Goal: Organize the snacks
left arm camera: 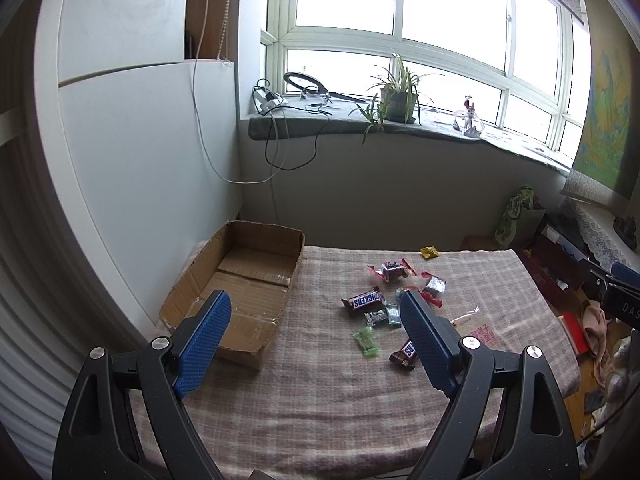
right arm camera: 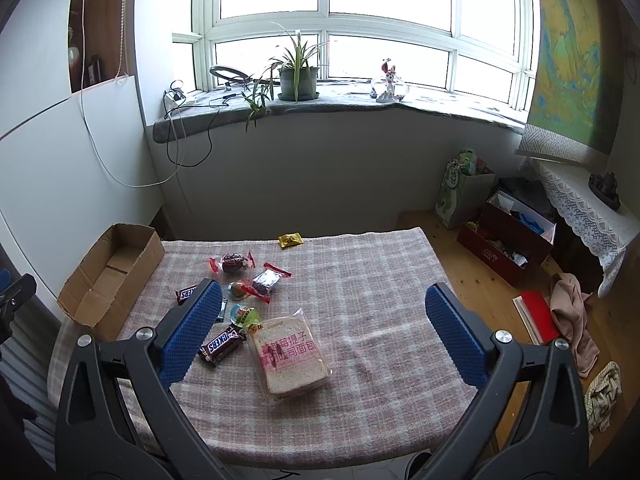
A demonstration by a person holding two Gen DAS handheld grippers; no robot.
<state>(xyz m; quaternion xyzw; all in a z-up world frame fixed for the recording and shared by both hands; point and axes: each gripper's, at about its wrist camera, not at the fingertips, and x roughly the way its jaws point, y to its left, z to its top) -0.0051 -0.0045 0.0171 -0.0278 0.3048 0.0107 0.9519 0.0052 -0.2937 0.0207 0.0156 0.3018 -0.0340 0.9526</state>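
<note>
Cardboard box (left arm camera: 240, 280) sits at the left edge of the checked cloth (right arm camera: 360, 280) and has nothing inside. Left gripper (left arm camera: 316, 312) w/ fingers spread wide, holding nothing; right gripper (right arm camera: 324, 304) also spread, nothing between. Snacks lie in a loose group near the middle: Snickers bars (right arm camera: 220, 346), small candies (right arm camera: 256, 280), bread pack (right arm camera: 288, 354), and a yellow packet (right arm camera: 291, 239) apart at the far edge.
</note>
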